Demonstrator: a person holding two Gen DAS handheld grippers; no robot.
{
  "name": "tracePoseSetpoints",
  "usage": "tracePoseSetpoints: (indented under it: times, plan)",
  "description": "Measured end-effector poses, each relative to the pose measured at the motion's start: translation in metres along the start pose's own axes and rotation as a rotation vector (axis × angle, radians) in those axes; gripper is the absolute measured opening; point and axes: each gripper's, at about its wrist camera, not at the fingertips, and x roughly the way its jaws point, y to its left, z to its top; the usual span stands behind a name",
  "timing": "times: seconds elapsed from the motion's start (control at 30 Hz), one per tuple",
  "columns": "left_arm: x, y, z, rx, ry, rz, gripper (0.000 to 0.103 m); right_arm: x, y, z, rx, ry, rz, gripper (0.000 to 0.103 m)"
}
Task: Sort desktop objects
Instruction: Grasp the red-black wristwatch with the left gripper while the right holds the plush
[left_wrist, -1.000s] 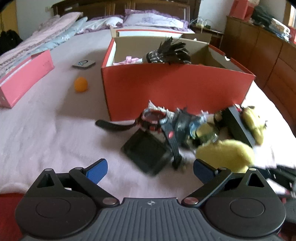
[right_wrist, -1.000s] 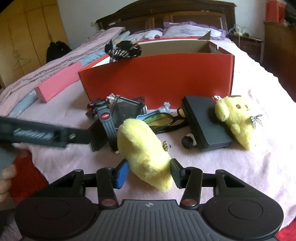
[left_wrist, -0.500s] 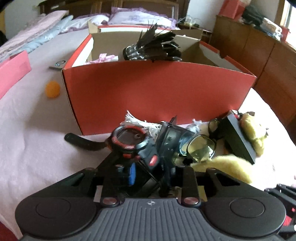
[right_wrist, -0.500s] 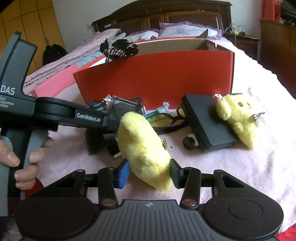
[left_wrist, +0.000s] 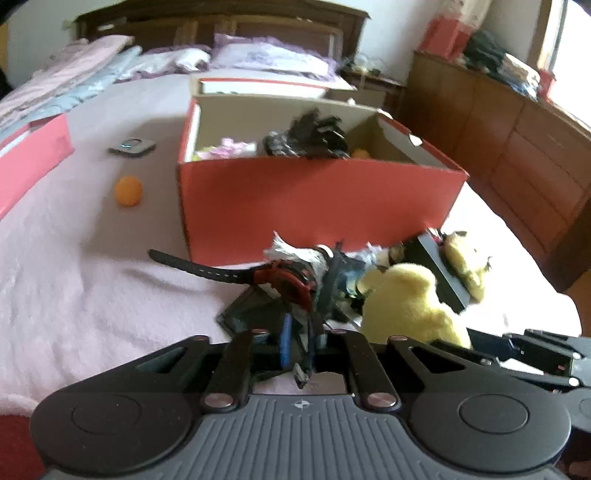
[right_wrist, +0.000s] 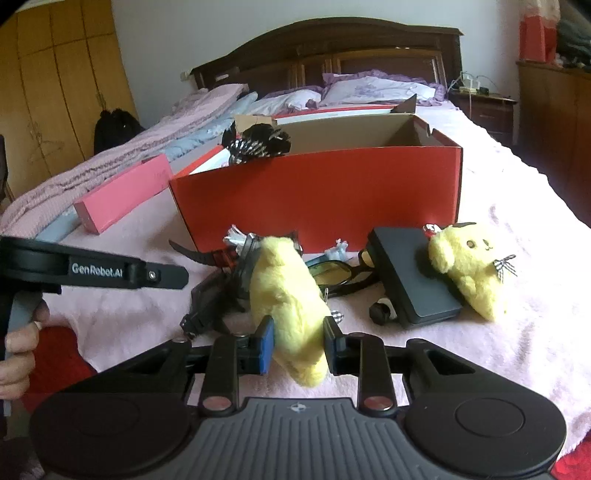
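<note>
My left gripper is shut on the strap of a red-and-black watch, lifted a little off the pink blanket; the other strap end trails left. My right gripper is shut on a yellow plush toy, seen too in the left wrist view. The open red box stands just behind, with a black feathered thing inside. Glasses, a black case and a second yellow plush lie by the box front.
An orange ball and a small grey device lie left of the box. A pink box lies further left. A dark flat square lies under the watch. A wooden dresser stands right of the bed.
My left gripper went from open to shut on the watch strap and has lifted and pulled the watch back. My right gripper has raised the yellow plush slightly.
</note>
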Motion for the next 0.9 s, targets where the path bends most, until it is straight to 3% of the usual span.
tracePoseSetpoints:
  times: [0.1,0.2,0.27,0.33,0.4,0.5,0.77,0.9]
  plan:
    - [0.014,-0.008,0.000,0.045,0.030,-0.004,0.032,0.000,-0.001,0.000,0.011,0.014,-0.008,0.030]
    - [0.033,-0.017,-0.006,0.094,0.064,0.010,0.032,0.003,-0.002,-0.002,0.012,0.028,-0.007,0.031]
    - [0.048,-0.022,-0.010,0.136,0.085,0.041,0.027,0.006,-0.003,-0.002,0.014,0.034,-0.007,0.032]
    - [0.048,-0.025,-0.012,0.168,0.063,0.060,0.014,0.009,-0.005,-0.002,0.015,0.039,-0.007,0.033]
    - [0.043,-0.023,-0.010,0.160,0.054,0.043,0.005,0.011,-0.006,-0.003,0.017,0.045,-0.008,0.037]
    - [0.028,-0.018,-0.008,0.130,0.024,0.027,0.004,0.016,-0.007,-0.003,0.021,0.054,-0.011,0.043]
    - [-0.027,-0.014,-0.007,0.101,-0.072,-0.005,0.003,0.021,-0.009,-0.005,0.026,0.059,-0.022,0.042]
    - [-0.021,-0.021,-0.006,0.138,-0.030,0.000,0.016,0.019,-0.008,-0.006,0.031,0.053,-0.018,0.039]
